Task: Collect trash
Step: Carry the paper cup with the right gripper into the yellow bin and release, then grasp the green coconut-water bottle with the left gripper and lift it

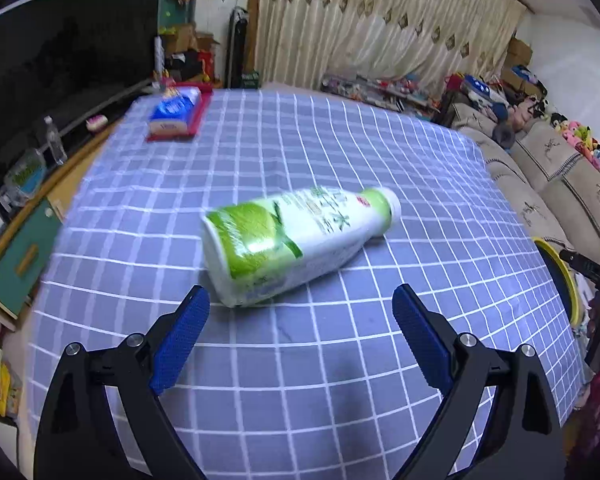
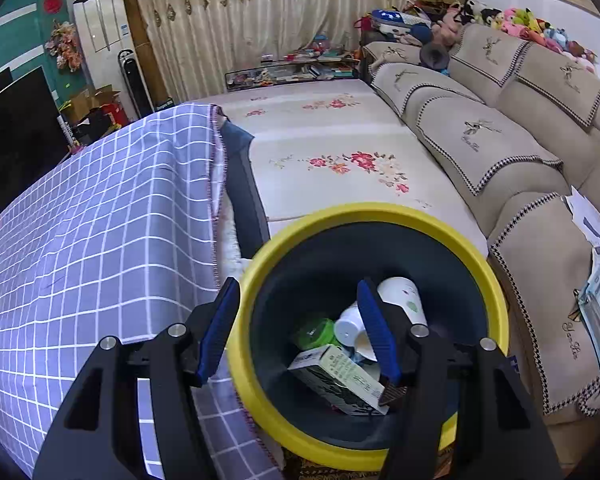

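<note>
Left gripper: My left gripper hangs over the table. Its two blue fingers are spread wide and hold nothing.

Bottle: A green and white bottle lies on its side on the checked cloth. Its flat bottom points at my left gripper and its white cap end points away. It sits just past my fingertips, near the gap between them. Nothing touches it.

Right gripper: My right gripper is over the bin. Its fingers are apart and I see nothing pinched between them.

Bin: The bin is dark inside with a fat yellow rim. It stands right beside the table edge, between the table and the sofa. In the left view I can see only a bit of its yellow rim at the far right.

In the bin: I see a white paper cup, a small white bottle, something green and a box with print on it. They lie mixed up at the bottom. My right finger hides part of them.

Far corner: A blue and white pack sits on a red tray at the far left corner of the table, well apart from the bottle.

Blur: The left edge of the left view is smeared, so I cannot tell much there.
</note>
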The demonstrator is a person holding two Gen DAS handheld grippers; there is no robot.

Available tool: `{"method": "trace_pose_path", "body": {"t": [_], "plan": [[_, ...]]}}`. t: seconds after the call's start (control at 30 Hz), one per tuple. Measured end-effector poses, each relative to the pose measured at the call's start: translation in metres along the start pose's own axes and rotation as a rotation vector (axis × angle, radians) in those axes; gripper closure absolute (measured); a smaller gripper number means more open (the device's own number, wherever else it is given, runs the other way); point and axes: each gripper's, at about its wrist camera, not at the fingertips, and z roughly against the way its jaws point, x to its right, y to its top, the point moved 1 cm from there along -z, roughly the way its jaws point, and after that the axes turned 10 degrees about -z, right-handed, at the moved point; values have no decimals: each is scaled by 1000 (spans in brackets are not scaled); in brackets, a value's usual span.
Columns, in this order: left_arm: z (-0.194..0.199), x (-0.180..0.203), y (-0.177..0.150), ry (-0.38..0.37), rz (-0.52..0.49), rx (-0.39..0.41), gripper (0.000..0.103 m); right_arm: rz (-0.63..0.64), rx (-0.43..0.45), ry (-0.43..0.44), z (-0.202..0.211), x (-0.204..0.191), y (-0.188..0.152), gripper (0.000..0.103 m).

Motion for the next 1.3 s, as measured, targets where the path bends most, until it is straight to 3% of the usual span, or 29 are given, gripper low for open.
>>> {"method": "trace_pose_path", "body": {"t": [0.13, 0.3, 0.4, 0.5, 0.57, 0.67, 0.83, 0.93, 1.0, 1.13, 1.3], "plan": [[-15, 23, 7, -44, -37, -14, 11, 13, 9, 2, 4, -5, 1, 45], [-23, 77, 14, -204, -111, -32, 11, 5, 12, 4, 5, -1, 2, 43], [-16, 103, 16, -254, -154, -14, 11, 5, 7, 8, 6, 2, -1, 43], [-1, 106, 24, -216, -158, 31, 11, 2, 11, 13, 7, 7, -2, 43], [5, 99, 30, -140, -152, 50, 11, -5, 17, 17, 8, 11, -1, 43], [0, 93, 40, -46, -165, 31, 11, -10, 21, 23, 8, 13, 0, 42], [-19, 104, 59, -7, -200, -14, 11, -10, 8, 36, 3, 12, -5, 42], [-49, 111, 74, -7, -194, -104, 13, -3, -3, 43, 1, 9, -8, 42], [-63, 109, 79, 2, -195, -150, 20, -2, -4, 45, 0, 9, -8, 42], [-83, 103, 88, 41, -215, -208, 23, -5, -4, 48, -1, 11, -6, 41], [-106, 90, 92, 39, -192, -295, 26, -10, -10, 55, -6, 12, -8, 41]]}}
